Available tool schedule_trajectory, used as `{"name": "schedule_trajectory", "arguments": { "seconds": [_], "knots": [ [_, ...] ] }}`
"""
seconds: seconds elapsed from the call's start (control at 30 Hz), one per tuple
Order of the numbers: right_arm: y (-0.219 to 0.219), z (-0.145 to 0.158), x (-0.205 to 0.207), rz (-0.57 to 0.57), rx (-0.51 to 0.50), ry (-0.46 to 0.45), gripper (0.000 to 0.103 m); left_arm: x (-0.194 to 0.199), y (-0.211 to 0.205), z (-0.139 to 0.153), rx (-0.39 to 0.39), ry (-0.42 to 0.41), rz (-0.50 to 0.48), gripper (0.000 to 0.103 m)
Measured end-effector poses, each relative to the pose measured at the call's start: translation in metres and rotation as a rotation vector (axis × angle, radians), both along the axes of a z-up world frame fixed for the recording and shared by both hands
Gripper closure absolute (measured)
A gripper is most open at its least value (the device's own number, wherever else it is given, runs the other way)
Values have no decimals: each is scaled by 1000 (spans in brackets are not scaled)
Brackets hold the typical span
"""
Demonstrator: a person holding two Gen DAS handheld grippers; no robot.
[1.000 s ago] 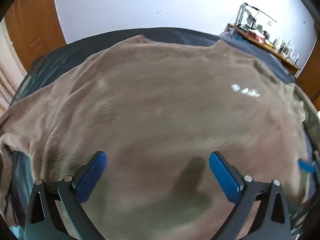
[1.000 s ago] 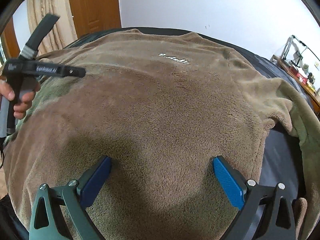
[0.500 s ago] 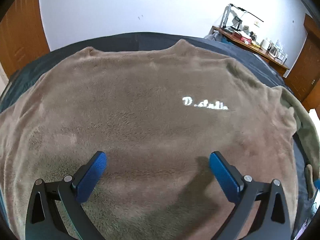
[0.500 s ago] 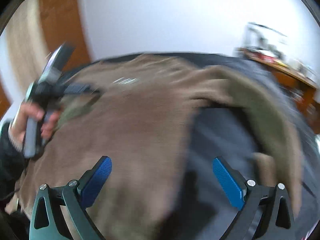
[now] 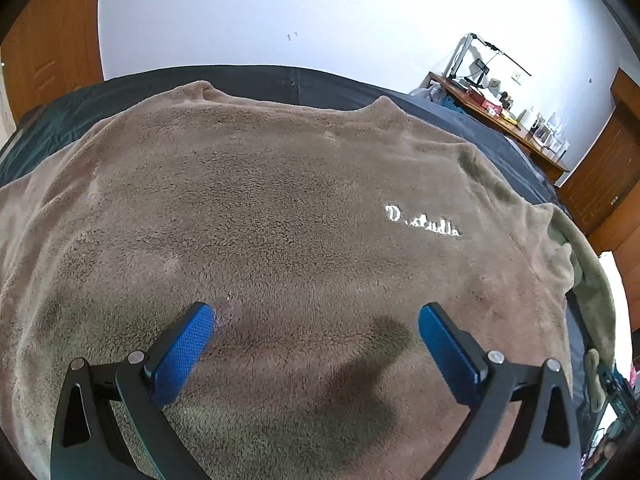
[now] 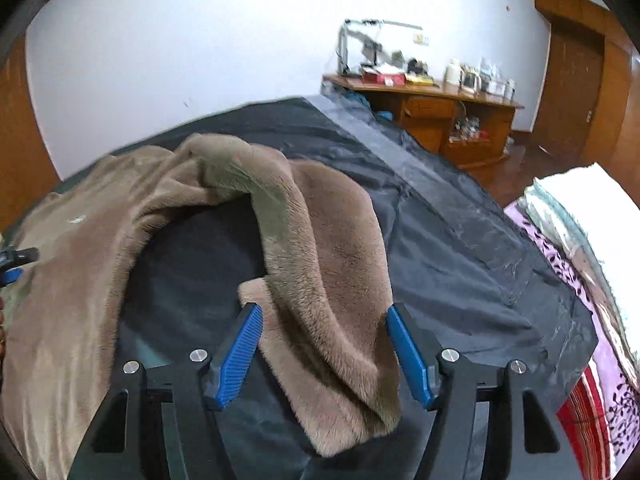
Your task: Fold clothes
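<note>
Dark bedcover [image 6: 460, 240], cluttered wooden desk [image 6: 424, 100], white wall [image 5: 300, 12], perhaps floral bedding [image 6: 560, 248]

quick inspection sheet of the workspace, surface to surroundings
surface: bed with dark cover, mostly bare on the right
job's things: brown fleece sweater spread flat, white lettering up; its sleeve lies curled on the cover
clutter: folded patterned bedding at the bed's right edge
grippers: left gripper open above the sweater body; right gripper closing, sleeve between its jaws
cables: nothing seen
surroundings: white wall, wooden doors, cluttered wooden desk
</note>
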State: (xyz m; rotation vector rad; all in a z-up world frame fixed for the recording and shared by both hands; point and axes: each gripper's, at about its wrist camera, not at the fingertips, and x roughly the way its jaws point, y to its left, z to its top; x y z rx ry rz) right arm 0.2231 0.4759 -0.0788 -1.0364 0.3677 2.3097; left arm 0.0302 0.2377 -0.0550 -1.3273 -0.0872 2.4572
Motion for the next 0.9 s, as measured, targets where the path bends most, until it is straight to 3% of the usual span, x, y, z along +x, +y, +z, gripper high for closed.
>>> {"name": "schedule_trajectory", "arguments": {
  "seconds": [0.13, 0.2, 0.3, 0.47, 0.6, 0.73, 0.9],
  "knots": [
    [11, -7, -2, -26, -42, 10, 41, -1, -6, 1, 22, -9, 7, 0],
    [13, -4, -3, -44, -13, -3, 68, -2, -8, 1, 29, -14, 12, 0],
    [20, 0, -4, -76, 26, -14, 79, -2, -9, 1, 28, -17, 13, 0],
    [31, 25, 1, -160, 93, 43, 84, -3, -12, 3, 37, -23, 18, 0],
    [13, 63, 0, -128, 156, 148, 84, -4, -16, 5, 48, -26, 31, 0],
    [-23, 101, -10, 33, 114, 273, 84, -6, -20, 6, 57, -34, 43, 0],
    [-96, 122, -36, 337, 82, 297, 84, -6, -24, 8, 72, -40, 54, 0]
  ]
}}
